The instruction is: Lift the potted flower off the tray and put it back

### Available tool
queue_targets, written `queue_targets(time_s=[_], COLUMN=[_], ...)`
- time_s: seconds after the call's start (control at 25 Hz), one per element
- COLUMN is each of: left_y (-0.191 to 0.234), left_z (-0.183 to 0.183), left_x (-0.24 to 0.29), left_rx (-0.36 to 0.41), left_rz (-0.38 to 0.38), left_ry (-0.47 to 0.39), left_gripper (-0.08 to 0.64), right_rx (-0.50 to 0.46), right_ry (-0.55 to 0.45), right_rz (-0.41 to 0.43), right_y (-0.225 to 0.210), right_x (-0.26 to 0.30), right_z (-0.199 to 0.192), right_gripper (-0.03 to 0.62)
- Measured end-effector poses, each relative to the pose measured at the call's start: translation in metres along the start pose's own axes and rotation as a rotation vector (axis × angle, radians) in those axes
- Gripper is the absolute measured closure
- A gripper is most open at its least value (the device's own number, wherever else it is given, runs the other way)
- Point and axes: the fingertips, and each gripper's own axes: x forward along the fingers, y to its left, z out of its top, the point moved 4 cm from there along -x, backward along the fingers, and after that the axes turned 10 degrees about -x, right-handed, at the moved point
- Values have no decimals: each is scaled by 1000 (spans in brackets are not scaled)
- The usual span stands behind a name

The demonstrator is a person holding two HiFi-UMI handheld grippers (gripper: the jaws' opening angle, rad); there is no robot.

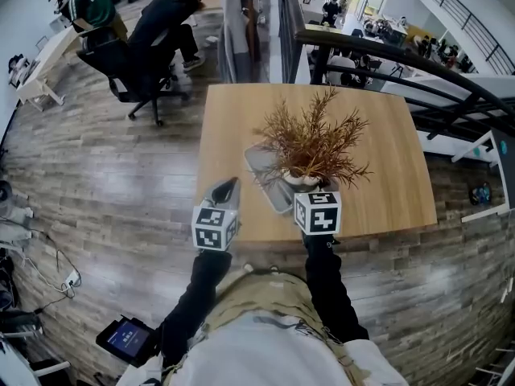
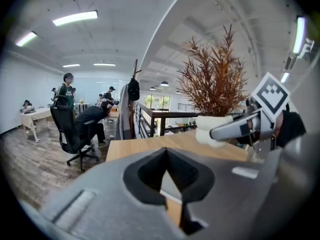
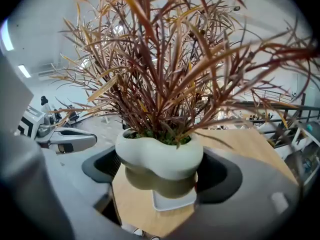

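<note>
— Holding the pot (image 3: pixel 160 156) yet?
— Yes, the right gripper (image 3: pixel 161 176) has its jaws closed on the pot's waist, and it hangs just above the tray (image 3: pixel 172 202) on the table (image 1: pixel 386 135). I judge the lift done; setting it back remains.
— And the left gripper (image 2: pixel 167 179)?
— Jaws together, nothing between them, off beside the pot

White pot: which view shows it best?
The right gripper view: the white pot fills the centre, gripped between the right gripper's tongs. The head view shows only its rim under the dried foliage; the left gripper view shows it from the side, partly behind that gripper.
</note>
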Motion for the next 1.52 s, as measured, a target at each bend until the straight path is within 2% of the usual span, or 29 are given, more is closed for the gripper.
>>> queue_targets(time_s=[0.92,1.52], left_y=[-2,3], left_z=[-8,-29], left_x=[2,10], left_rx=[-27,-33], left_rz=[-22,-14], left_ry=[43,83], left_gripper=[558,558], right_rx=[-4,10], right_ry=[-2,25], right_rz=[10,46], right_y=[4,9], right_x=[-1,24], right_z=[-1,-30], right_gripper=[117,117])
